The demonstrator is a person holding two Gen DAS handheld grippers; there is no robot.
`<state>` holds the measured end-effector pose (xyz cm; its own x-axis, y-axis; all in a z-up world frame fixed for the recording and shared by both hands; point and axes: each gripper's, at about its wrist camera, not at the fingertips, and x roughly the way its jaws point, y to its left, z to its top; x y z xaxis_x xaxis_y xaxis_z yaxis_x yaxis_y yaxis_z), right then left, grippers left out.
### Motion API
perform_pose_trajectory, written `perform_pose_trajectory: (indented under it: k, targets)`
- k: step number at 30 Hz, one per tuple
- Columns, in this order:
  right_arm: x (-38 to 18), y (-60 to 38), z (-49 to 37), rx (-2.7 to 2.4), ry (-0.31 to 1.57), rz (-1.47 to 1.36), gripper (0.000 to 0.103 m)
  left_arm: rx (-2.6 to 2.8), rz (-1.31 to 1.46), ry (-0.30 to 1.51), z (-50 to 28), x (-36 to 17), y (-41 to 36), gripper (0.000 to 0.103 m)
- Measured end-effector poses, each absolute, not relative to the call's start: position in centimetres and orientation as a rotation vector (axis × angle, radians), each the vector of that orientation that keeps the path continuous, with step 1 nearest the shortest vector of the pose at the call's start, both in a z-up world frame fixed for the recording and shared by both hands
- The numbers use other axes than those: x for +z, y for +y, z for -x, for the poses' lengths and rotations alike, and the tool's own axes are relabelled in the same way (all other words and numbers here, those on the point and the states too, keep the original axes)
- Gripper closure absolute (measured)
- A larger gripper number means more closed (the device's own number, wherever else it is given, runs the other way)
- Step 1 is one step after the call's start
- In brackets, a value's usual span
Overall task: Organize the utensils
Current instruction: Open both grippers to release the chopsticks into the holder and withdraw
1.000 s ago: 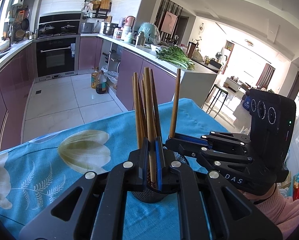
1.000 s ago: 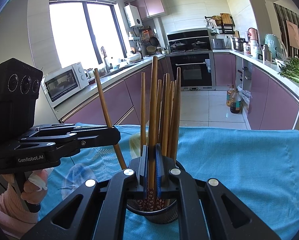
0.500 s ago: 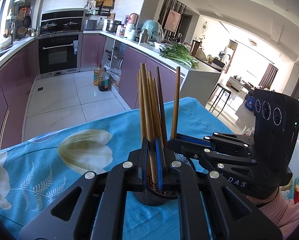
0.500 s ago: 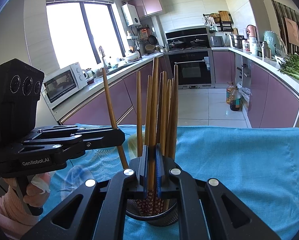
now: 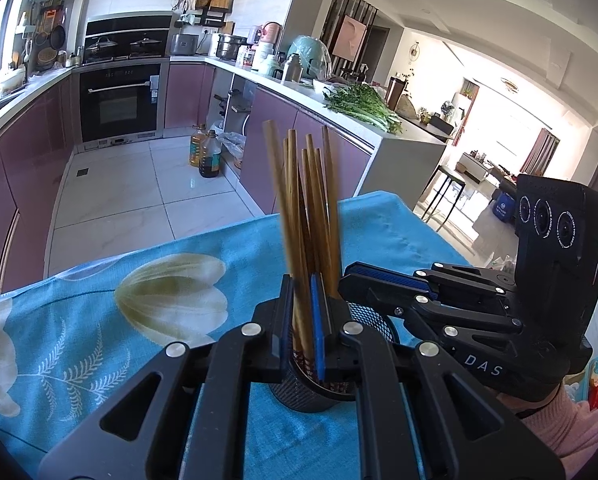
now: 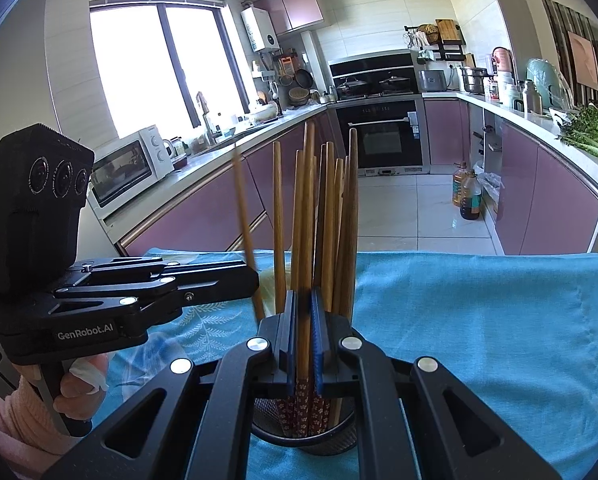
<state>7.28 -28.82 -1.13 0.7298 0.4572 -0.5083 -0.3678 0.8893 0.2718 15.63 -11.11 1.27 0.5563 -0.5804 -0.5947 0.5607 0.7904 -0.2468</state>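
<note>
A black mesh cup stands on the blue flowered tablecloth and holds several wooden chopsticks upright. My left gripper hovers just above the cup's rim, shut on one chopstick whose lower end reaches into the cup. The right wrist view shows that gripper coming in from the left with its blurred chopstick. My right gripper is shut on another chopstick with a red patterned end inside the cup. It enters the left wrist view from the right.
The table's far edge drops to a tiled kitchen floor. Purple cabinets, an oven and oil bottles lie beyond. A microwave sits on the left counter, greens on the right one. Hands in pink sleeves hold both grippers.
The chopstick in my left gripper has swung more upright and closer to the bundle. The one in my right gripper now stands against the bundle instead of apart. Both grips stay shut.
</note>
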Motion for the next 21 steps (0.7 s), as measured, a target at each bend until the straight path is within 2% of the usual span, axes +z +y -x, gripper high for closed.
perform_pose_trajectory:
  k: [6,8,10,12,14,16,19,21]
  targets:
    - [-1.2,-28.9,-7.2,0.452,0.603,-0.161,0.096,-0.676,0.025,0.706,-15.4,1.1,-11.0,0.095]
    - [-1.1,-28.9,-7.2,0.453,0.603,-0.161,0.096,-0.671,0.018,0.696,-15.0,1.2,-11.0,0.091]
    - [-1.1,-28.9,-7.2,0.453,0.603,-0.162,0.096,-0.662,0.010,0.680,-14.4,1.3,-10.8,0.082]
    - [-1.1,-28.9,-7.1,0.453,0.603,-0.162,0.096,-0.649,0.008,0.665,-14.0,1.4,-10.5,0.079]
    - [-1.0,-28.9,-7.3,0.454,0.604,-0.163,0.094,-0.630,0.006,0.645,-13.4,1.6,-10.1,0.072]
    - [-0.9,-28.8,-6.9,0.453,0.599,-0.163,0.089,-0.609,0.003,0.620,-12.7,1.7,-9.5,0.062]
    - [-0.8,-28.9,-6.3,0.450,0.589,-0.163,0.082,-0.568,-0.003,0.582,-11.5,1.8,-8.6,0.053]
    - [-0.9,-28.8,-5.8,0.450,0.584,-0.166,0.076,-0.539,-0.007,0.560,-10.8,1.9,-7.8,0.051]
